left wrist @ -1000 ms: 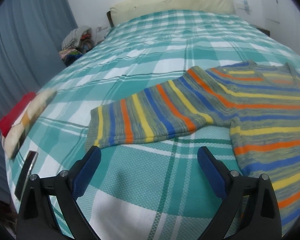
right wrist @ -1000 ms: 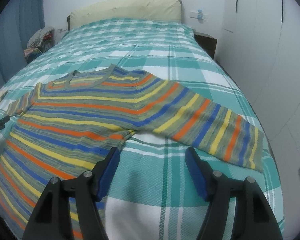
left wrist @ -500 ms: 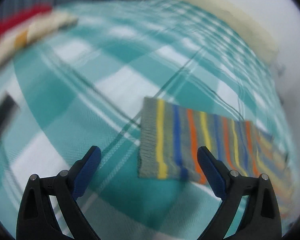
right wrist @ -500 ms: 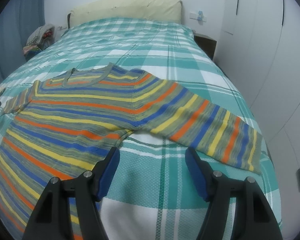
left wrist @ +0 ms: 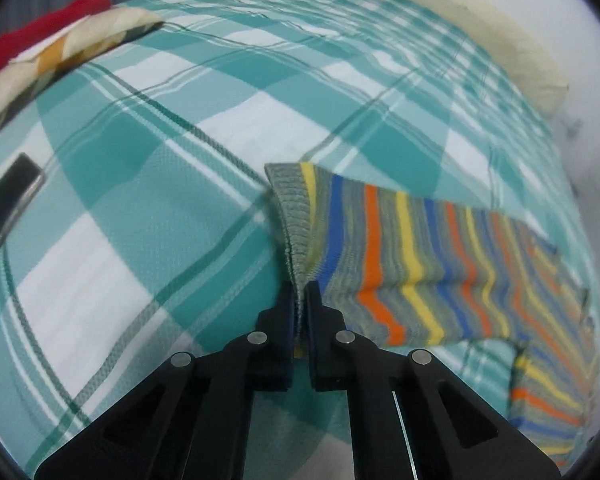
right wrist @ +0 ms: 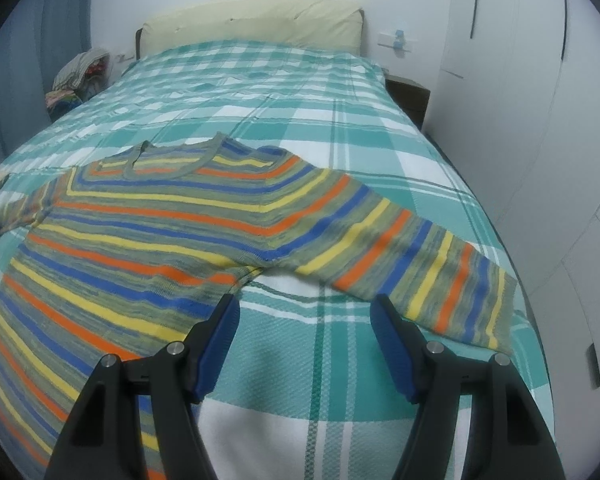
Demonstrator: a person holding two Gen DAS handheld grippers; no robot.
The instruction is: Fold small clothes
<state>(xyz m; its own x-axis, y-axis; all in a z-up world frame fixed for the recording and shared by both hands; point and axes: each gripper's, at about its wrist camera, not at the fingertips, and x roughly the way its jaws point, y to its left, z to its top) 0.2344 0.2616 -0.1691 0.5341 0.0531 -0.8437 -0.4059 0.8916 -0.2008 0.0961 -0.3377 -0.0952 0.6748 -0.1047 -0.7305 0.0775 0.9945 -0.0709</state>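
Observation:
A small striped sweater (right wrist: 172, 224) in grey, orange, yellow and blue lies flat on the plaid bed, both sleeves spread out. My left gripper (left wrist: 300, 292) is shut on the grey ribbed cuff of the left sleeve (left wrist: 400, 256) and lifts that edge a little. My right gripper (right wrist: 304, 308) is open and empty, hovering just in front of the sweater's right armpit. The right sleeve (right wrist: 420, 272) runs off to its right.
The teal and white plaid bedspread (right wrist: 300, 92) covers the whole bed. A folded red and cream pile (left wrist: 48, 52) and a dark flat object (left wrist: 8, 196) lie near the left edge. A pillow (right wrist: 252, 20), a clothes heap (right wrist: 80, 76) and white wardrobes (right wrist: 540, 100) border the bed.
My left gripper has closed on the left sleeve's cuff, after swinging down toward it while open. The right gripper has barely moved and stays open.

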